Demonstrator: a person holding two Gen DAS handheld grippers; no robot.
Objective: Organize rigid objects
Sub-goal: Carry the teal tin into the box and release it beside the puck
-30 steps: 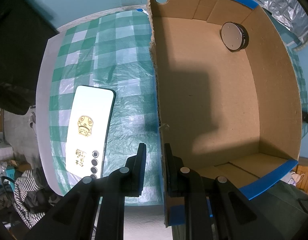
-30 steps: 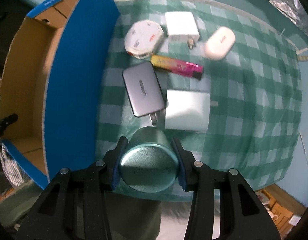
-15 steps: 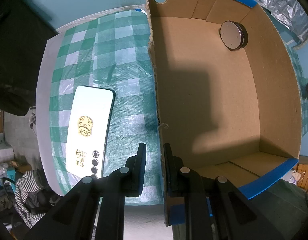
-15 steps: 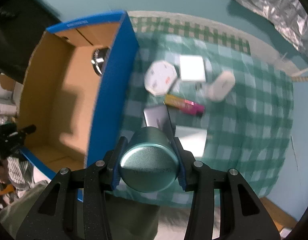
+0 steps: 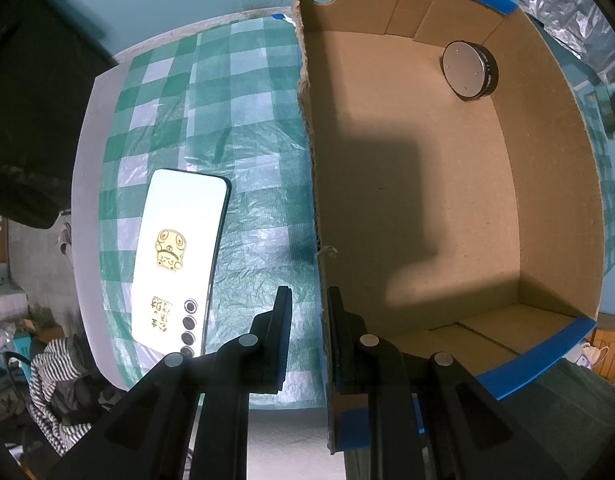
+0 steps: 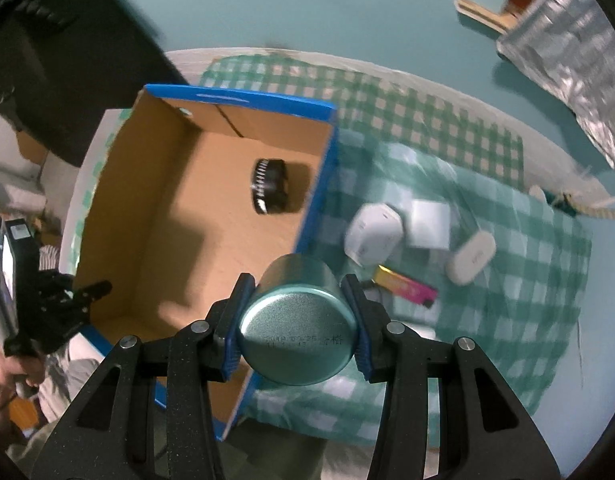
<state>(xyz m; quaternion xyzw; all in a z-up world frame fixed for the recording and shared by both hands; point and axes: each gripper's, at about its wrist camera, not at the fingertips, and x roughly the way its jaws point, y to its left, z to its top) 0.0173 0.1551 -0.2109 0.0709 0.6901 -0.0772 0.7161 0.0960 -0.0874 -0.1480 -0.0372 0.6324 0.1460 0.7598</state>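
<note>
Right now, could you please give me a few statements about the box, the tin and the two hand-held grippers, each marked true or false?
1. The right hand-held gripper is shut on a teal tin. True.
2. The cardboard box has nothing inside. False: a round black and silver disc lies in a far corner.
3. The left hand-held gripper straddles the box's near wall. True.
4. The phone lies inside the box. False: it lies outside, on the checked cloth.
5. The tin already rests on the box floor. False: it is held in the air above the box's blue wall.
</note>
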